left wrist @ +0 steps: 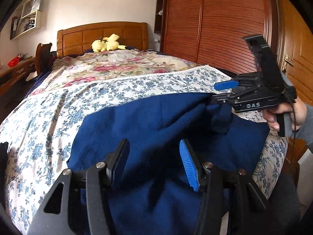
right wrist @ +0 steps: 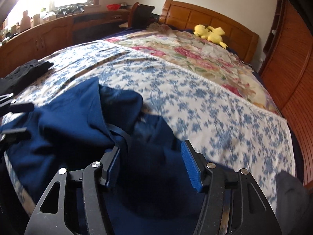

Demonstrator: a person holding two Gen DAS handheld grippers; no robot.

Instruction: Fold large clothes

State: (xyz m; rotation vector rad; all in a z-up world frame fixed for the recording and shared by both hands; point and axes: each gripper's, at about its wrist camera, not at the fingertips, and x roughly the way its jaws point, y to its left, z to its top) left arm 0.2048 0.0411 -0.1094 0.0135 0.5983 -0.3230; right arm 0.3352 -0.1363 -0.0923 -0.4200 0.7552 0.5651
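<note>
A dark blue garment lies crumpled at the near end of the bed on a blue-flowered white sheet. My left gripper is open just above the cloth, nothing between its pads. My right gripper is open over a bunched fold of the same garment. In the left wrist view the right gripper reaches in from the right at the garment's far right edge, one blue pad above the cloth; whether the lower finger is under the cloth is hidden. The left gripper's fingers show at the left edge of the right wrist view.
A pink floral quilt covers the far half of the bed, with a yellow plush toy at the wooden headboard. A wardrobe stands right. A dark garment lies on the sheet's left. A desk and cabinets run along the window.
</note>
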